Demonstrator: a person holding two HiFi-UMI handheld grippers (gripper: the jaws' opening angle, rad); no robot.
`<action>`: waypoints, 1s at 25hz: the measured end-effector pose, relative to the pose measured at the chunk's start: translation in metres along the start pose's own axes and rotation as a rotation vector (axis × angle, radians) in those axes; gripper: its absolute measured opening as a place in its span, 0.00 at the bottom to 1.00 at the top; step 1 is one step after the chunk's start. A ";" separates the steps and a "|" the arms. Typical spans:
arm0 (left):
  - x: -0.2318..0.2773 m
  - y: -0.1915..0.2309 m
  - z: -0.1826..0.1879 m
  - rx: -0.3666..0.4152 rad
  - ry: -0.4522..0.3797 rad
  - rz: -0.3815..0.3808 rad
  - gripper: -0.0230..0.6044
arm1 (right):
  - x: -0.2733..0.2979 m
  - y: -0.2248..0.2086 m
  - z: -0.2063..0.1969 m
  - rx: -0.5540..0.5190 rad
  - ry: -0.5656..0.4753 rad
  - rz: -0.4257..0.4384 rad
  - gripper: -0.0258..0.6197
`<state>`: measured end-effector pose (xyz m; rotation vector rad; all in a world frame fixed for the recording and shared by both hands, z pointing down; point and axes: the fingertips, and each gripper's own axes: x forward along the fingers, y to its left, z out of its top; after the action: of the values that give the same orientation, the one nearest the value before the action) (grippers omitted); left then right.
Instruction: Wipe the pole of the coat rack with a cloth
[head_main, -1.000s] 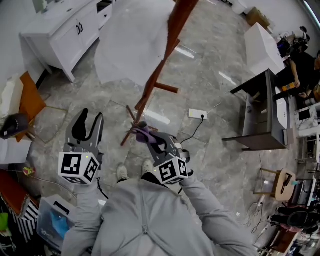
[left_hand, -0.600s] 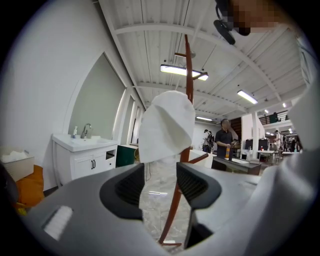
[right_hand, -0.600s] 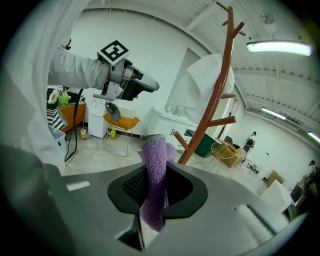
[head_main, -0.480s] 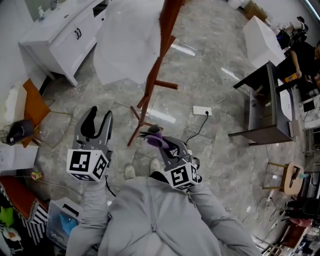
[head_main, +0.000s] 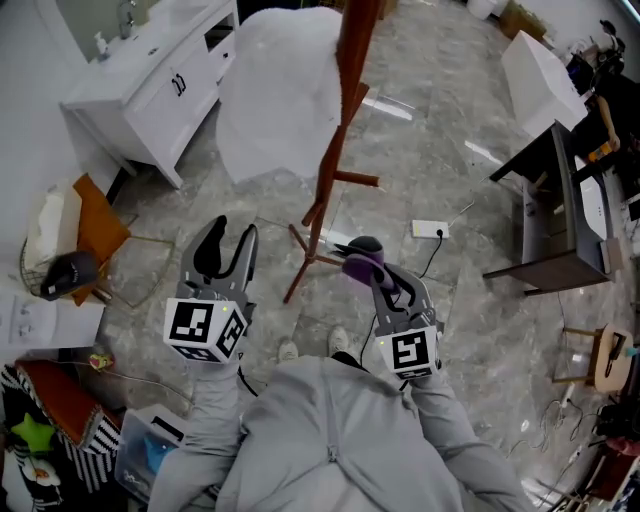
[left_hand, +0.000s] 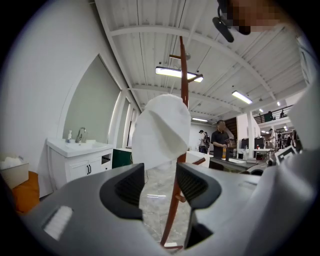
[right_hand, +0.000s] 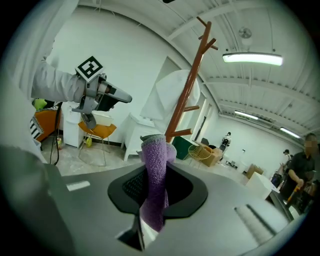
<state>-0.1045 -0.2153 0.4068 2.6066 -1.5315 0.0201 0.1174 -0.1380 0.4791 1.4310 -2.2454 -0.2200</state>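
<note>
1. Pinched tight at the right gripper (right_hand: 156, 186) on a purple cloth (right_hand: 154, 165); cloth standing up out of the clamp, folded over at its top.
2. Looks soft, fluffy and light; likely to flop or bunch; best gripped low, leaving a fat pad free for pressing on wood.
3. Spread wide at the left gripper (left_hand: 160, 189), nothing between; free for steadying.
4. Just far of both grippers, mid-scene: the coat rack pole (head_main: 335, 150); red-brown, stiff, smooth; probably tippy under sideways push; near the cloth, not touching.
5. Draped left of the pole: a white cover (head_main: 280, 90).
</note>
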 end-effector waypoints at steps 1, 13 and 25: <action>0.000 0.000 0.002 0.003 -0.002 -0.001 0.38 | -0.002 -0.008 0.005 0.004 -0.011 -0.021 0.12; 0.000 0.005 0.020 0.026 -0.036 -0.002 0.38 | -0.013 -0.091 0.038 0.086 -0.116 -0.246 0.12; 0.006 -0.006 0.023 0.027 -0.045 -0.021 0.38 | -0.022 -0.142 0.071 0.184 -0.231 -0.405 0.12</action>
<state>-0.0978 -0.2201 0.3840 2.6610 -1.5290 -0.0199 0.2072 -0.1896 0.3572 2.0492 -2.1721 -0.3304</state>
